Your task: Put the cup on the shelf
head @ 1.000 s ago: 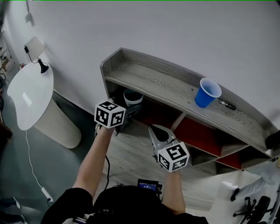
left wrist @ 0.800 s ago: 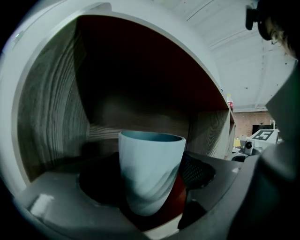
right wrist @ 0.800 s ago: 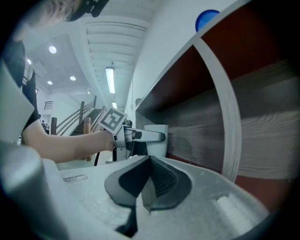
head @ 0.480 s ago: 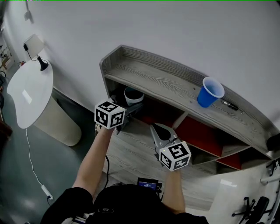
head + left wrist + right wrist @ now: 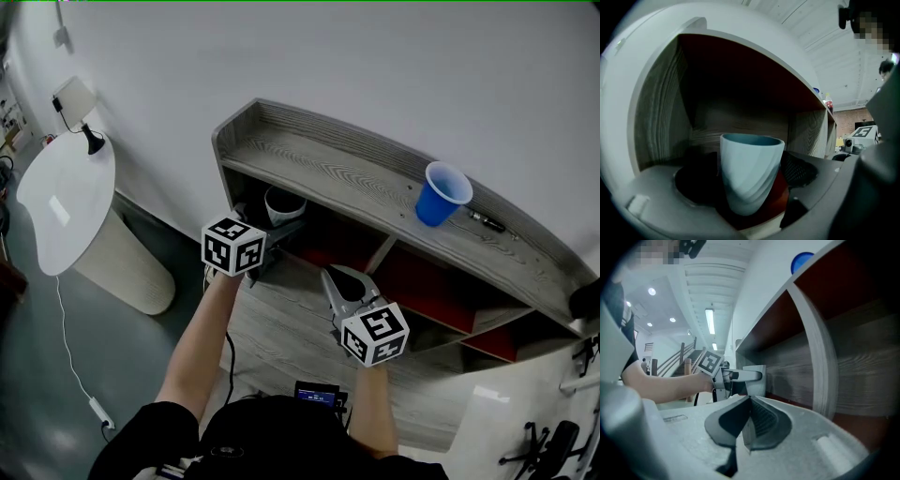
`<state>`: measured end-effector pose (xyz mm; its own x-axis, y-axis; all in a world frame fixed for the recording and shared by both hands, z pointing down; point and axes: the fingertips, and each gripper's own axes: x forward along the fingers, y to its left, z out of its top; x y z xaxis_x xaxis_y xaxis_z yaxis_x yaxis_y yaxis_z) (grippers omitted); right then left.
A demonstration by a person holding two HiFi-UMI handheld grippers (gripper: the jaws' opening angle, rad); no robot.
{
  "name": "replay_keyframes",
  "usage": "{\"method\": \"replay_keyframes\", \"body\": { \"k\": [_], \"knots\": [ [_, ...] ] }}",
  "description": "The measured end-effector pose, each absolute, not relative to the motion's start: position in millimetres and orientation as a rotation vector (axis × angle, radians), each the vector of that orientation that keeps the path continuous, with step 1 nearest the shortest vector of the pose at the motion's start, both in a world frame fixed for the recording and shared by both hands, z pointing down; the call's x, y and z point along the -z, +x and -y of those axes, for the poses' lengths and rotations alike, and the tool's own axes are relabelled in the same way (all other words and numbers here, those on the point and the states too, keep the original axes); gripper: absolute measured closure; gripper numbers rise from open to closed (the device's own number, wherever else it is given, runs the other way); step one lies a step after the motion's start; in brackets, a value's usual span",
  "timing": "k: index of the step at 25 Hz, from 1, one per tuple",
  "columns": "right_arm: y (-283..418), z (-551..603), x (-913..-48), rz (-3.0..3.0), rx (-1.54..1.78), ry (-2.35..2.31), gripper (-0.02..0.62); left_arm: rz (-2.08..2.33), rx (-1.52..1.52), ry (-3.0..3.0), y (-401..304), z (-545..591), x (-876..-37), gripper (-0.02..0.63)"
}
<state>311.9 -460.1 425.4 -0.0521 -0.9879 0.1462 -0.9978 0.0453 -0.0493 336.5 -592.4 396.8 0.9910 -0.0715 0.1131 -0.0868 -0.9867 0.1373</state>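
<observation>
A pale blue ribbed cup (image 5: 284,204) stands on the red floor of the lower left compartment of the grey wooden shelf (image 5: 356,178). My left gripper (image 5: 281,229) reaches into that compartment. In the left gripper view the cup (image 5: 750,159) stands between the jaws of the left gripper (image 5: 749,182), which are opening and stand wide, the pads no longer pressing it. My right gripper (image 5: 333,277) hovers over the floor in front of the shelf. The right gripper (image 5: 749,423) is shut with nothing in it, and its view shows the left gripper (image 5: 740,376) at the cup (image 5: 757,380).
A blue plastic cup (image 5: 441,195) and a small dark pen-like thing (image 5: 489,223) lie on the shelf's top board. The middle compartment has a red floor (image 5: 422,286). A white round table (image 5: 66,197) with a small lamp (image 5: 75,101) stands at the left.
Both grippers stay about where they were; only the head view has shifted slightly.
</observation>
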Motion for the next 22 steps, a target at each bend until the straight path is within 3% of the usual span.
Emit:
{"method": "replay_keyframes", "body": {
  "k": [4,12,22],
  "knots": [
    [312.3,457.0,-423.5,2.224,-0.205,2.110,0.595,0.155,-0.108,2.991,324.7,593.0,-388.8,0.163],
    [296.9,457.3,-419.3,2.270,-0.192,2.065,0.595,0.226,-0.016,3.022,283.4,583.1,-377.1,0.232],
    [273.4,443.4,-420.5,2.311,-0.191,2.008,0.595,0.339,0.011,3.007,229.8,548.9,-392.0,0.431]
  ]
}}
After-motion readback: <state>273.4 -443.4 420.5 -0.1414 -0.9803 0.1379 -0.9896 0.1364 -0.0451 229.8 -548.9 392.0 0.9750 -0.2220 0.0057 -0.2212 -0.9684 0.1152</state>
